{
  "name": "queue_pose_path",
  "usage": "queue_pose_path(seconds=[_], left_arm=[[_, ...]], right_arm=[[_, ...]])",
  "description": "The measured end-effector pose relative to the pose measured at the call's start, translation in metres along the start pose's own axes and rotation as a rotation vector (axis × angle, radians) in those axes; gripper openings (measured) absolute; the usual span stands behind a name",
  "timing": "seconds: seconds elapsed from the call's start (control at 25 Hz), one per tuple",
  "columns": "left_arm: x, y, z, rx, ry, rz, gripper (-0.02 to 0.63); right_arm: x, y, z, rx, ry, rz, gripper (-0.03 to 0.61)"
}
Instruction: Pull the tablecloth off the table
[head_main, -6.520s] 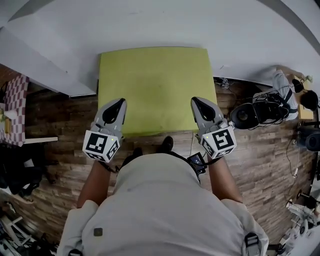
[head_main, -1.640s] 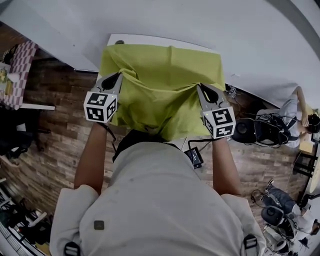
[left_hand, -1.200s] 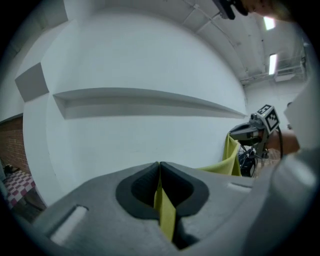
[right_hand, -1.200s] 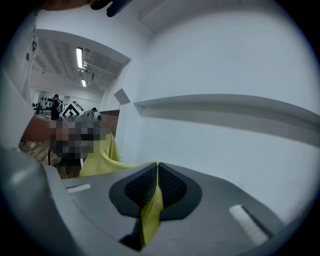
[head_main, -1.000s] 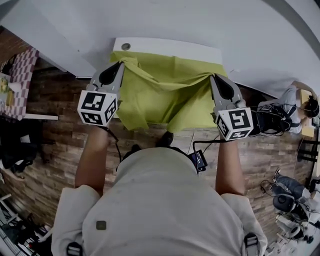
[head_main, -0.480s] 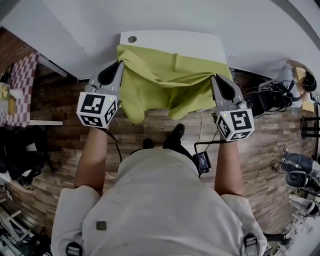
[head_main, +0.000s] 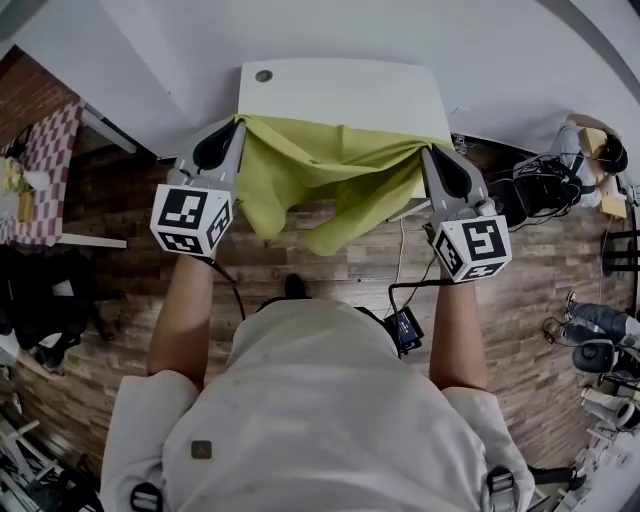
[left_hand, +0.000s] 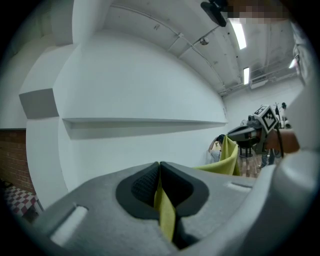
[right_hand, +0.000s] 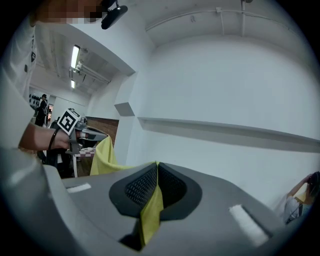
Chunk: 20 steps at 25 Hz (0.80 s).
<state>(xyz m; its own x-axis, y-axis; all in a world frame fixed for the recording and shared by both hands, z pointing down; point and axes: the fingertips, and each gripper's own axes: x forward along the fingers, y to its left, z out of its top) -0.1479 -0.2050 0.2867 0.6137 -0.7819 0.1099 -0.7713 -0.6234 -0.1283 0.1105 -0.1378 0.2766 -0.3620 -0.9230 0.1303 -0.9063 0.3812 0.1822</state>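
Note:
A yellow-green tablecloth (head_main: 330, 170) hangs between my two grippers, sagging in folds over the near edge of the white table (head_main: 340, 90), most of whose top is bare. My left gripper (head_main: 236, 122) is shut on the cloth's left corner, and a strip of cloth (left_hand: 164, 212) shows pinched between its pads. My right gripper (head_main: 425, 150) is shut on the right corner, with cloth (right_hand: 151, 210) clamped between its pads. From each gripper view the other gripper (left_hand: 245, 131) (right_hand: 90, 134) appears holding the far corner of the cloth.
A round grommet hole (head_main: 263, 76) sits at the table's far left corner. White walls stand behind the table. Wooden floor lies below, with cables and a small black box (head_main: 408, 325) near my feet. A seated person (head_main: 585, 150) and equipment are at the right.
Both grippers have drawn the cloth toward me, from covering the whole table to hanging mostly off its near edge. More white tabletop is bare than half a second ago.

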Motion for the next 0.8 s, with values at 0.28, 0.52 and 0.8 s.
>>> queue_pose_path(seconds=[0.28, 0.52, 0.8], left_arm=[[-0.035, -0.063, 0.013, 0.003, -0.014, 0.053, 0.008], [-0.071, -0.129, 0.025, -0.004, -0.039, 0.101, 0.008], [-0.123, -0.191, 0.029, -0.002, -0.055, 0.133, 0.008]], right_arm=[[-0.063, -0.010, -0.001, -0.003, -0.040, 0.048, 0.017], [-0.125, -0.020, -0.005, -0.019, -0.067, 0.097, 0.017], [-0.200, -0.008, -0.006, -0.028, -0.101, 0.126, 0.018]])
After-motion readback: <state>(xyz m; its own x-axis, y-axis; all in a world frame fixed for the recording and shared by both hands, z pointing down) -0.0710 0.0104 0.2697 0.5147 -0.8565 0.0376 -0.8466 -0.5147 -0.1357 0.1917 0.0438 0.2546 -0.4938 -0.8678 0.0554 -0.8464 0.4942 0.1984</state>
